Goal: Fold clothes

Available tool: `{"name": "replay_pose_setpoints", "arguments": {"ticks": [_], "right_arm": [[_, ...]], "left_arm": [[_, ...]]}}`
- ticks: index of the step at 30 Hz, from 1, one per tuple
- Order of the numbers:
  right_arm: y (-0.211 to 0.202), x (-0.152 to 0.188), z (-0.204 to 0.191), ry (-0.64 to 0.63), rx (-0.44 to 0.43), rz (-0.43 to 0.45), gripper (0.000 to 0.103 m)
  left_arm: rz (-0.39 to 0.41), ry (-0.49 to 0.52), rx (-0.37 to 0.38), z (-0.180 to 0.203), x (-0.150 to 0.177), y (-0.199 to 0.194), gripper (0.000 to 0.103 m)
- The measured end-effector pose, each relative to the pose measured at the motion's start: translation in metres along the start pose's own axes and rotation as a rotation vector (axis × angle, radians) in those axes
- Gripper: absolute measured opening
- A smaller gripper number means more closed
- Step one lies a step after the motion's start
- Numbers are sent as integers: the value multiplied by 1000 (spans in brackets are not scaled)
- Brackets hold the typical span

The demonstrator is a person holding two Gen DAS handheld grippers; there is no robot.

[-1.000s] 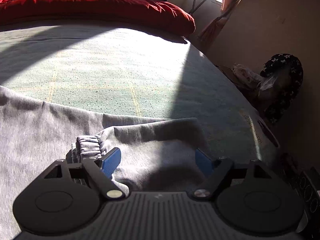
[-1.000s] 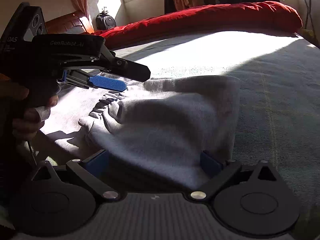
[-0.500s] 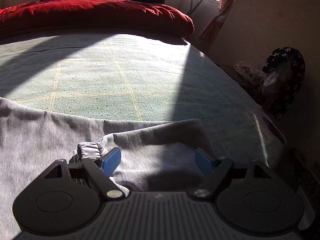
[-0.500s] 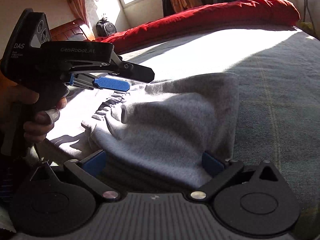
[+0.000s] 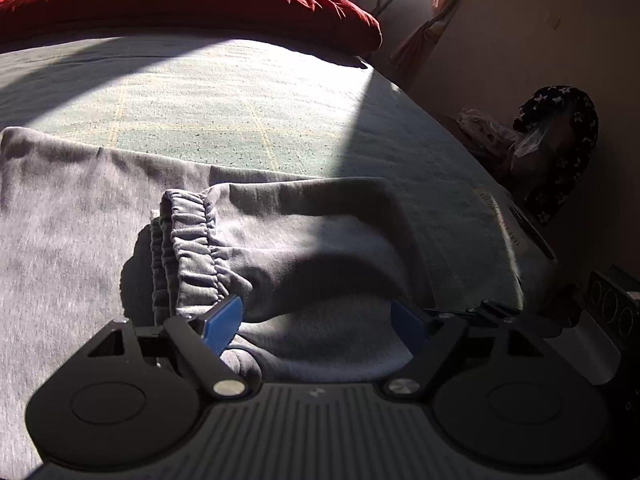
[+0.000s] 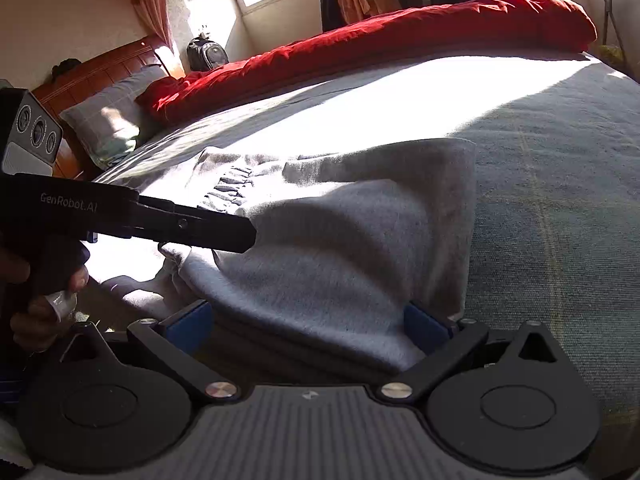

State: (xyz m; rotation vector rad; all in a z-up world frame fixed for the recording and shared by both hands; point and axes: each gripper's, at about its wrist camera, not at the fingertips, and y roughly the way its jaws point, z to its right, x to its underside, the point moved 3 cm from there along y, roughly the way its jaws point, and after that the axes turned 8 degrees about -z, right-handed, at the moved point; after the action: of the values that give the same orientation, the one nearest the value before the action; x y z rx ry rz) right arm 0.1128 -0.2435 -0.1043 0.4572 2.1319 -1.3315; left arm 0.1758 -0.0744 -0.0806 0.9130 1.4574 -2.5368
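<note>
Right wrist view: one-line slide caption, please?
Both open grippers, right and left, over folded grey sweatpants on a sunlit bed.

Bed: wide, pale green cover with thin yellow grid lines, half in sun, half in shadow
Far edge: red quilt lying along it
Head end: grey pillow against a wooden headboard
Near side: grey garment spread flat, its elastic cuff folded over on top
</note>
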Motion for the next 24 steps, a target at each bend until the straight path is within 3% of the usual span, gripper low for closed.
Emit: {"name": "replay_pose_setpoints", "arguments": {"ticks": [8, 16, 19, 24], "right_arm": [[-6, -5, -5, 5, 23, 7, 103], [-24, -6, -12, 33, 26, 16, 103], [-27, -7, -17, 35, 31, 10, 103], [-23, -13, -31, 18, 33, 8, 103]], "left_arm": [[41, -11, 0, -3, -19, -32, 81], [-54, -54, 31, -14, -8, 10, 81], [-40, -50, 41, -15, -13, -2, 81], [77, -6, -48, -30, -32, -63, 81]]}}
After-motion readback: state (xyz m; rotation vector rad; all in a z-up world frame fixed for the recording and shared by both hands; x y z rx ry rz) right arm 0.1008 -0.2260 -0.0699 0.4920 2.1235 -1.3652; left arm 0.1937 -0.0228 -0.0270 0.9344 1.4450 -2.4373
